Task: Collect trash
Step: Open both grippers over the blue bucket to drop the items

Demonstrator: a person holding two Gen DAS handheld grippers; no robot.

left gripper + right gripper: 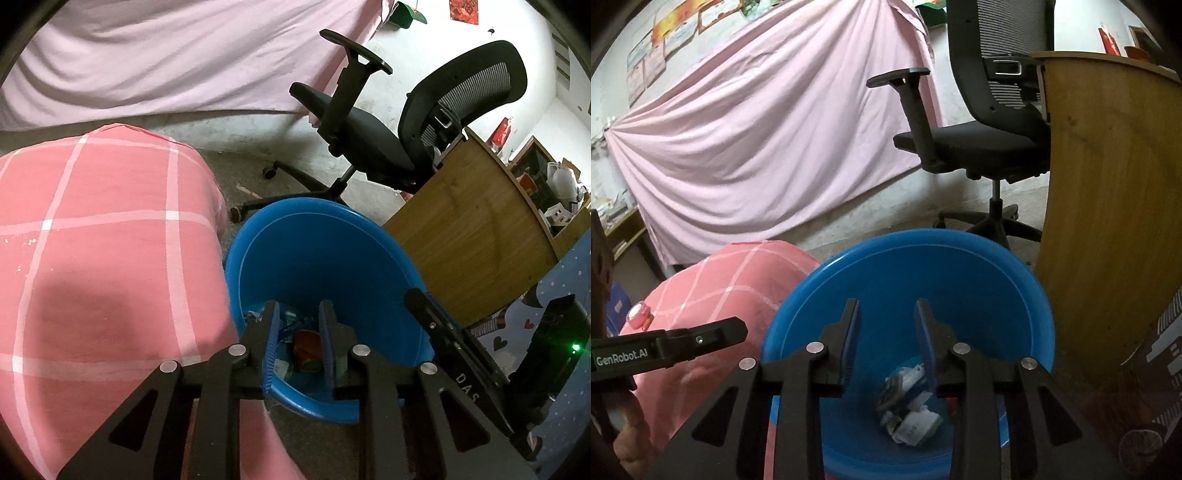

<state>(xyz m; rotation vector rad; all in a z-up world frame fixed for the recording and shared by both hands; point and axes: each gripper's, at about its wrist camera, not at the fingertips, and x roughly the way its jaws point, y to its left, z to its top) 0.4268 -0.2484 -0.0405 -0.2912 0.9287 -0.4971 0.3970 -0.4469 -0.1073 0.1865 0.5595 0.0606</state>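
Observation:
A blue plastic bin (332, 258) stands on the floor between a pink checked bed and a wooden panel. It also shows in the right wrist view (908, 280). Trash lies at its bottom: a red wrapper (306, 345) and white and green packets (912, 410). My left gripper (297, 314) is open and empty, held over the bin's near rim. My right gripper (888, 310) is open and empty, above the bin opening. The right gripper's body (454, 354) shows at the right of the left wrist view. The left gripper's body (665, 345) shows at the left of the right wrist view.
A pink checked bed cover (103, 258) lies left of the bin. A wooden panel (469, 240) stands to its right. A black office chair (376, 129) stands behind the bin. A pale pink sheet (757, 129) hangs on the wall. A small pink round object (637, 314) lies on the bed.

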